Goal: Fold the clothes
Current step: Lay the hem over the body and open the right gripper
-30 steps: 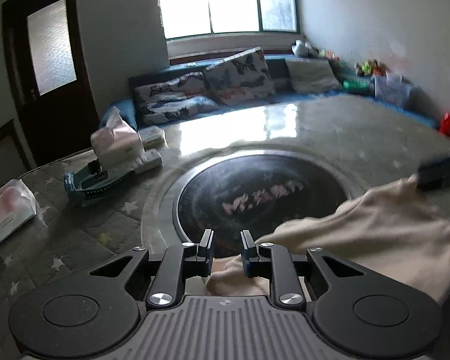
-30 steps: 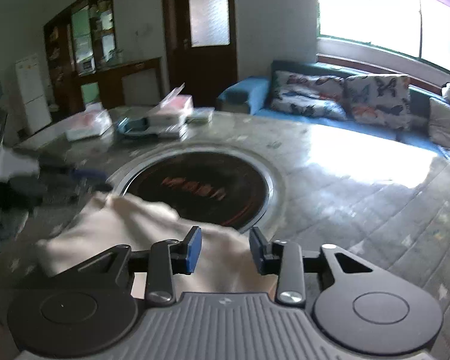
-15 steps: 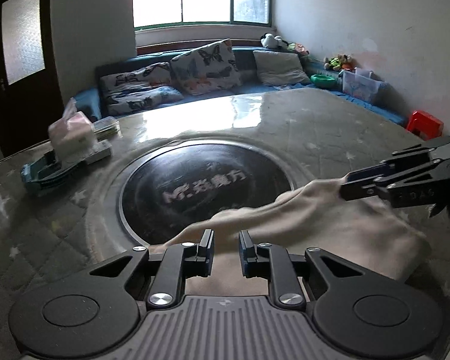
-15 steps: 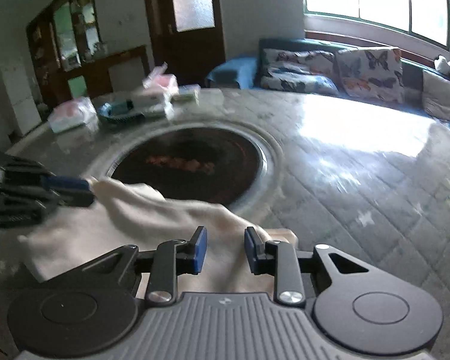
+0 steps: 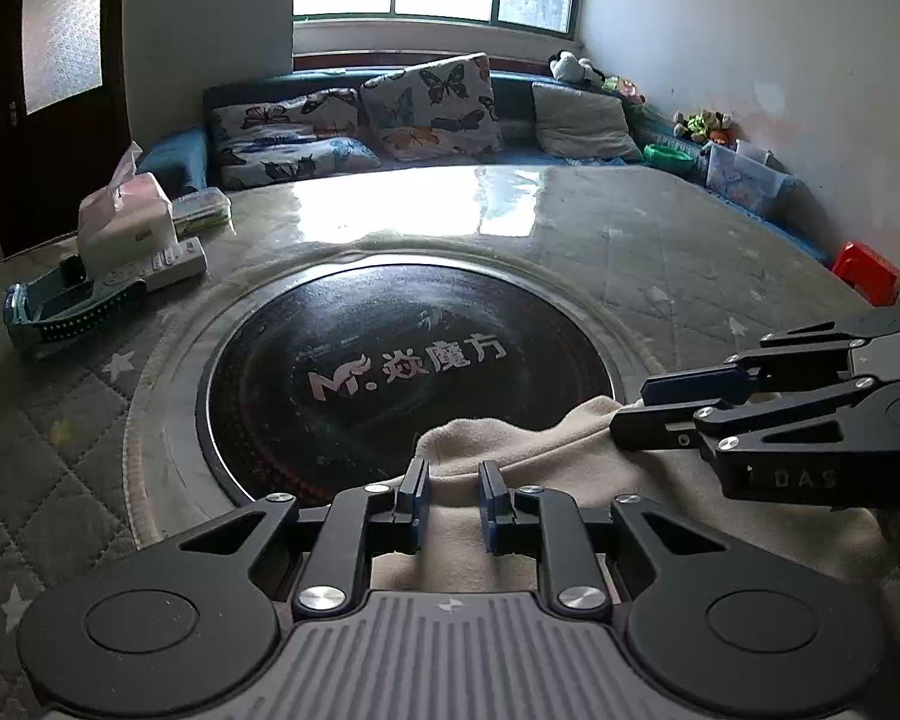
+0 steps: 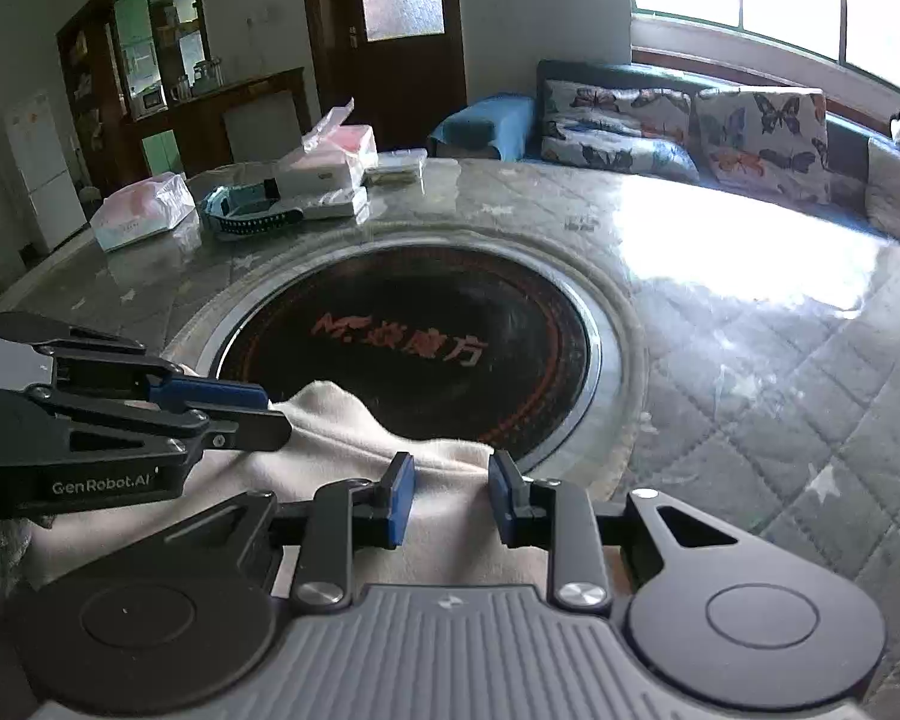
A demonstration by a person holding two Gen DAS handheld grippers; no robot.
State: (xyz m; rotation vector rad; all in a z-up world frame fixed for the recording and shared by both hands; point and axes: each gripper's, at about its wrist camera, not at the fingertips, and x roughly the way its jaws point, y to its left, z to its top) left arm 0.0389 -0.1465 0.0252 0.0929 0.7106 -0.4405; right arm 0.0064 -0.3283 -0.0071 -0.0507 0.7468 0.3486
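Note:
A cream garment point(image 5: 540, 450) lies bunched at the near edge of the round table, its far fold reaching onto the black centre disc point(image 5: 402, 372). My left gripper point(image 5: 453, 495) is shut on a fold of the cloth, which fills the narrow gap between its pads. In the right wrist view it point(image 6: 276, 408) comes in from the left, pinching the garment point(image 6: 342, 438). My right gripper point(image 6: 450, 501) is also shut on the cloth, with fabric bunched between its blue pads. It point(image 5: 624, 414) grips the garment's right edge in the left wrist view.
The table point(image 5: 660, 252) has a quilted grey cover under a glossy sheet. At its far left stand a tissue box point(image 5: 123, 222), a white remote point(image 5: 162, 261) and a teal holder point(image 5: 60, 312). Another tissue pack point(image 6: 144, 210) lies beyond. A sofa with butterfly cushions point(image 5: 426, 102) runs behind.
Both grippers have come down and forward with the garment. The cloth, earlier stretched between them, now sags lower against the disc's rim. The right jaws have narrowed slightly.

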